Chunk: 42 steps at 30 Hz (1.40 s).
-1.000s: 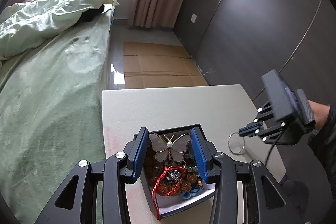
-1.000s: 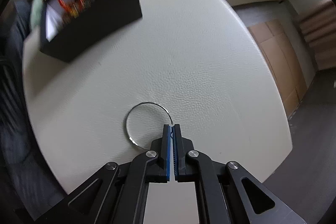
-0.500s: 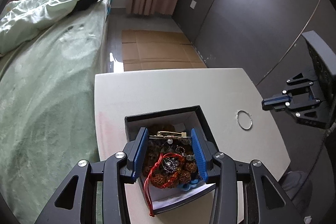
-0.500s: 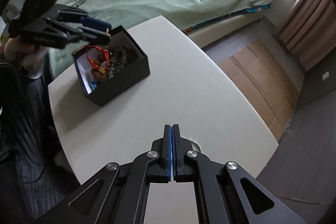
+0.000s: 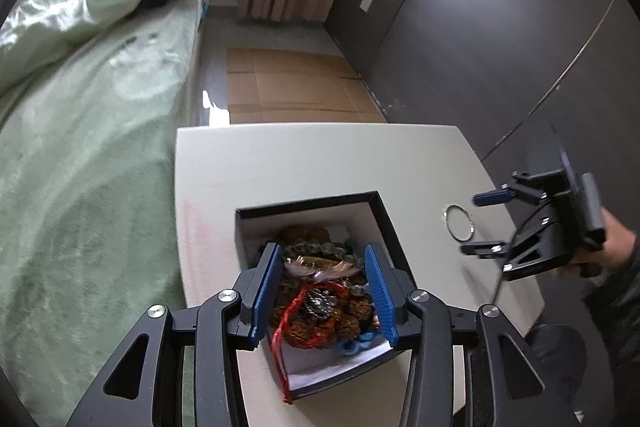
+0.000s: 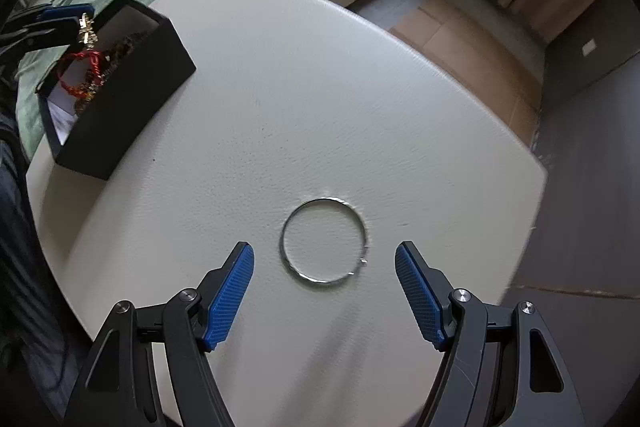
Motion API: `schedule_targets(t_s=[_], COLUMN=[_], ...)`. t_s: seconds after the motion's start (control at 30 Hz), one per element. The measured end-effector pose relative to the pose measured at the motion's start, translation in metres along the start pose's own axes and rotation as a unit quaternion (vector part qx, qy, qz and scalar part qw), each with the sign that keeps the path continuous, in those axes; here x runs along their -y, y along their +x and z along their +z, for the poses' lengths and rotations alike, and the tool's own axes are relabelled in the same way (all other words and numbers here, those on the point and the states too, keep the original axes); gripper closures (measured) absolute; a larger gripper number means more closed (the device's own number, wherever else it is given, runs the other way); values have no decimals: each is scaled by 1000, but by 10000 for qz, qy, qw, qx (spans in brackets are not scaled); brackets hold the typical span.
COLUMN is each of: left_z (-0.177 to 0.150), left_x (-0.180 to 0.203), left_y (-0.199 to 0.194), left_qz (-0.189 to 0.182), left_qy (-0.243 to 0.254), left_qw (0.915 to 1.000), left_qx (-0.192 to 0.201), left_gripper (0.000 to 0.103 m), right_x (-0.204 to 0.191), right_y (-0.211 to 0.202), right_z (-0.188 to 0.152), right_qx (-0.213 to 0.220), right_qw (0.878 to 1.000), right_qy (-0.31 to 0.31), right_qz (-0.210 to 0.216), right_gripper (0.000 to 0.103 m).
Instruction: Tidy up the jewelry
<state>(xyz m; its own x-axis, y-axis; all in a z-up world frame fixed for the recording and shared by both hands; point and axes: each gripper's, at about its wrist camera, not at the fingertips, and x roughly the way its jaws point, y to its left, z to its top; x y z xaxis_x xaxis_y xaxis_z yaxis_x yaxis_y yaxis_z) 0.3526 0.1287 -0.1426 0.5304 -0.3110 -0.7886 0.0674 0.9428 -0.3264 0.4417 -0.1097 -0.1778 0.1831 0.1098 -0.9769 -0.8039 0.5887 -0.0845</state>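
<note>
A thin silver ring [image 6: 323,241] lies flat on the cream tabletop [image 6: 304,99], near its right-hand edge, with a small break in its loop on the side nearest the right gripper [image 6: 324,291]. That gripper hovers just short of it, jaws spread wide and holding nothing, blue pads flanking the ring. Well apart from the ring sits an open black box [image 5: 316,283] heaped with beads and a red cord bracelet [image 5: 304,311]. Over the box, the left gripper [image 5: 324,287] pinches a butterfly brooch [image 5: 320,267] between its blue pads, its wings spanning pad to pad, seen nearly edge-on. No writing can be read. A green-covered bed [image 5: 80,155] runs alongside the tabletop.
</note>
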Motion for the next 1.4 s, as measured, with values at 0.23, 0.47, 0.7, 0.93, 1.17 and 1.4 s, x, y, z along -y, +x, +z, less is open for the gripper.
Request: schedule_targets(t_s=[0.23,0.47,0.7,0.93,1.17,1.4], left_z=[2,1,1,1,-1,-7], left_x=[-5,-5,-10,-19,-32,-39], left_y=[-5,-10,-19,-30,-48,-56], left_qz=[-98,-109,-123,-177,-101,-58], left_qy=[-120,-110,-139,-295,-422,-499], left_qw=[9999,9998,9996,9989,9979,9973], left_qx=[74,98,199,304,485,541], left_gripper=[42,42,42,40,22,13], right_x=[13,6,-1,-25,-66,-99], right_y=[13,12,-9,-47,-70,-82], right_z=[1,1,6,26,57,66], right_qx=[-89,-129,202,727,1118,1561], right_qw=[9993,9994,9983,9950,9890,9809], right_qy=[323,249,423,432,245,177], right_qz=[158,202,338,531,933,1147], right_gripper=[35,55,55,55,55,45])
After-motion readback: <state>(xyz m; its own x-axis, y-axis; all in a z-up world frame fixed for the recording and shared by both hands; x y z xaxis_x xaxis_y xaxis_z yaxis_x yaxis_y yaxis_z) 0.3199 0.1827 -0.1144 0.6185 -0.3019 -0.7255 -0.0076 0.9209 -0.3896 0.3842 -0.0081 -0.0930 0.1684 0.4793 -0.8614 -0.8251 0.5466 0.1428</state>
